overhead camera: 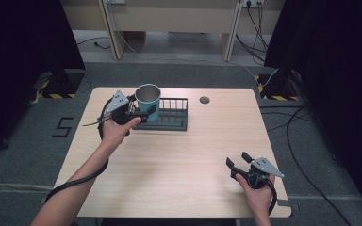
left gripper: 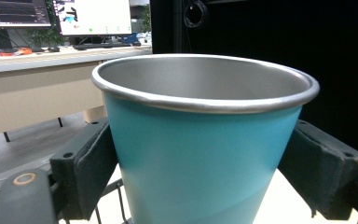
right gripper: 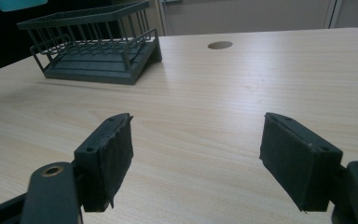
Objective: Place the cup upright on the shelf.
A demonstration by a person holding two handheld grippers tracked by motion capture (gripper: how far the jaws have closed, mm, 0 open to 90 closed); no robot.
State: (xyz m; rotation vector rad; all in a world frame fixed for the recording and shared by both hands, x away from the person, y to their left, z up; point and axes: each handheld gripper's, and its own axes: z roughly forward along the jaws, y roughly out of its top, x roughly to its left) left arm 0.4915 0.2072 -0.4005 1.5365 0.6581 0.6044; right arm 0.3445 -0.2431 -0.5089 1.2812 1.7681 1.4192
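A teal metal cup [overhead camera: 148, 100] with a silver rim stands upright, held above the left end of a dark wire rack [overhead camera: 167, 114]. My left gripper [overhead camera: 146, 112] is shut on the cup's wall; in the left gripper view both pads [left gripper: 91, 170] press the cup [left gripper: 200, 154] from either side. My right gripper [overhead camera: 238, 160] rests near the table's front right corner, open with nothing between its pads [right gripper: 109, 156]. The rack [right gripper: 98, 44] lies far ahead of it, with the cup's bottom edge [right gripper: 18, 4] above the rack's left end.
The light wooden table [overhead camera: 179, 160] has a round cable hole [overhead camera: 204, 100] right of the rack. Cables trail on the grey floor to the right. Desks and dark curtains stand behind the table.
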